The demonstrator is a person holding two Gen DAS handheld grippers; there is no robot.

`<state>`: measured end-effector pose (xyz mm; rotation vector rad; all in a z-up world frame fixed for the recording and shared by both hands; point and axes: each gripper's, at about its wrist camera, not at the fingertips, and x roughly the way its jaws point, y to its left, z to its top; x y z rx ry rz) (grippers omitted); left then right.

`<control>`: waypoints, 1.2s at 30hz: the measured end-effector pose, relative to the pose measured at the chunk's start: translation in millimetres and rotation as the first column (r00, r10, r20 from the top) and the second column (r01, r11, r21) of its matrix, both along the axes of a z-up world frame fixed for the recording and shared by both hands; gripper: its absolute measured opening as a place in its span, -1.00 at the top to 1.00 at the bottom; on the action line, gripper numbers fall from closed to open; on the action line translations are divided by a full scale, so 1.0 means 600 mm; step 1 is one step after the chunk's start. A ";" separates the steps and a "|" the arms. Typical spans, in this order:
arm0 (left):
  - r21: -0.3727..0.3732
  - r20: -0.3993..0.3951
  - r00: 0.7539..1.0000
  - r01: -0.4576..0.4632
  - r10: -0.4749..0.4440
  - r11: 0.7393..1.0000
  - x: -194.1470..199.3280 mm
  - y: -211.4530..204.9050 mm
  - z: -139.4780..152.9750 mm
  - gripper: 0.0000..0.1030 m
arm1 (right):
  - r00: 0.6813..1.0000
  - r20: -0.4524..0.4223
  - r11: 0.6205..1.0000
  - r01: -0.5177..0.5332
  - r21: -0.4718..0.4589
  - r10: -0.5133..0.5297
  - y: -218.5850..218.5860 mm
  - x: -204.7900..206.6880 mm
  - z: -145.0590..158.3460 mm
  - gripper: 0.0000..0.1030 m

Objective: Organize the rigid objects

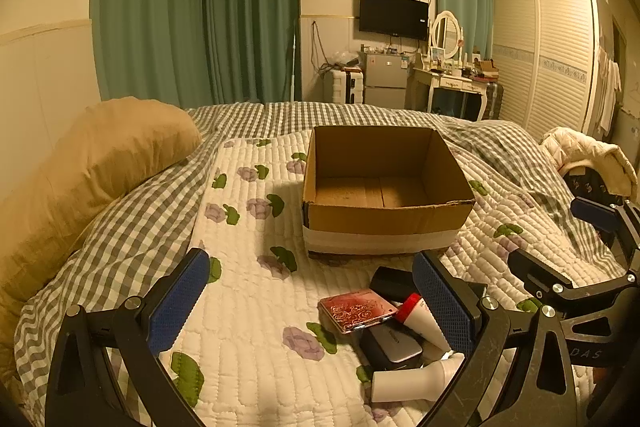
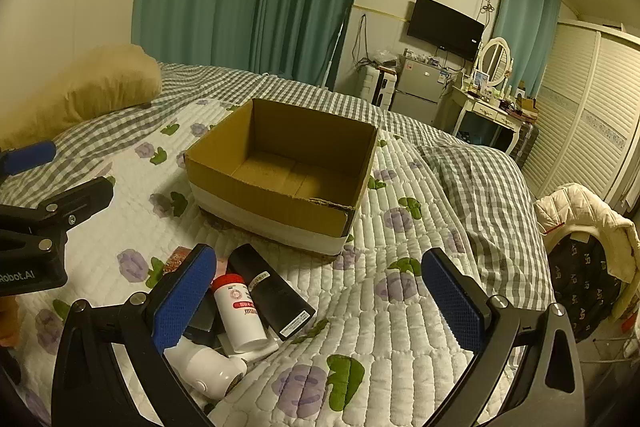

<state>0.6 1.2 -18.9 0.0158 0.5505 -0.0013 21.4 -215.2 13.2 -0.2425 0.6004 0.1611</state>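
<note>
An empty open cardboard box (image 1: 386, 223) (image 2: 256, 187) stands on the quilted bed cover. In front of it lies a pile of small objects: a red patterned case (image 1: 356, 309), a white bottle with a red cap (image 2: 238, 311) (image 1: 422, 319), a long black box (image 2: 272, 291), a dark flat device (image 1: 394, 345) and a white rounded device (image 2: 208, 371) (image 1: 412, 379). My left gripper (image 1: 312, 301) is open and empty, with the pile by its right finger. My right gripper (image 2: 316, 301) is open and empty, with the pile by its left finger. Each gripper shows at the edge of the other's view.
A tan pillow (image 1: 92, 163) lies at the left on the checked sheet (image 1: 132, 223). A chair with a white jacket (image 2: 580, 223) stands off the bed's right side. Curtains, a dresser and a wardrobe (image 1: 548, 55) line the far walls.
</note>
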 end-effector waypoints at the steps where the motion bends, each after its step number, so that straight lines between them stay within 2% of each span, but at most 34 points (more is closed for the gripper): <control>1: 0.002 -0.001 1.000 0.000 0.000 1.000 -0.001 -0.001 0.000 -1.00 | 1.000 0.000 1.000 -0.001 0.001 0.001 0.000 0.000 0.000 -0.99; 12: 0.010 -0.019 1.000 -0.016 0.016 1.000 -0.008 0.020 0.011 -1.00 | 0.999 -0.026 0.998 -0.041 -0.040 0.040 0.014 -0.004 0.005 -1.00; 14: 0.017 -0.046 0.999 -0.021 0.022 1.000 -0.008 0.027 0.001 -1.00 | 0.995 -0.063 0.995 -0.081 -0.052 0.077 0.023 -0.005 -0.004 -0.99; 17: 0.038 -0.093 0.995 -0.023 0.026 0.999 -0.011 0.037 -0.025 -1.00 | 0.977 -0.157 0.984 -0.159 -0.082 0.145 0.044 -0.003 -0.043 -0.99; 20: 0.050 -0.147 0.989 -0.027 0.034 0.998 -0.013 0.048 -0.050 -1.00 | 0.933 -0.289 0.958 -0.258 -0.122 0.215 0.069 -0.003 -0.106 -0.98; 22: 0.050 -0.177 0.984 -0.030 0.038 0.998 -0.014 0.054 -0.064 -1.00 | 0.899 -0.353 0.937 -0.323 -0.131 0.260 0.085 -0.009 -0.141 -0.88; 24: 0.052 -0.199 0.979 -0.035 0.045 0.998 -0.013 0.058 -0.074 -1.00 | 0.864 -0.410 0.909 -0.384 -0.163 0.291 0.105 -0.015 -0.177 -0.69; 26: 0.049 -0.210 0.977 -0.038 0.048 0.998 -0.010 0.060 -0.080 -1.00 | 0.851 -0.425 0.883 -0.422 -0.206 0.308 0.119 -0.025 -0.196 -0.61; 28: 0.047 -0.223 0.974 -0.038 0.047 0.998 -0.006 0.059 -0.084 -1.00 | 0.852 -0.426 0.875 -0.426 -0.229 0.304 0.125 -0.026 -0.202 -0.49; 29: 0.047 -0.227 0.973 -0.036 0.046 0.998 -0.003 0.058 -0.084 -1.00 | 0.853 -0.425 0.878 -0.424 -0.224 0.303 0.126 -0.025 -0.201 -0.30; 31: 0.052 -0.233 0.972 -0.032 0.043 0.998 -0.002 0.055 -0.085 -1.00 | 0.855 -0.416 0.884 -0.420 -0.206 0.310 0.120 -0.027 -0.195 -0.23; 32: 0.056 -0.233 0.972 -0.031 0.043 0.998 -0.001 0.054 -0.087 -1.00 | 0.859 -0.405 0.886 -0.418 -0.202 0.313 0.117 -0.028 -0.191 -0.05; 33: 0.059 -0.234 0.971 -0.031 0.044 0.998 0.002 0.052 -0.087 -1.00 | 0.861 -0.395 0.890 -0.416 -0.188 0.320 0.114 -0.032 -0.185 0.04; 36: 0.063 -0.241 0.970 -0.027 0.041 0.998 0.012 0.048 -0.090 -1.00 | 0.876 -0.365 0.912 -0.386 -0.138 0.316 0.102 -0.031 -0.159 0.03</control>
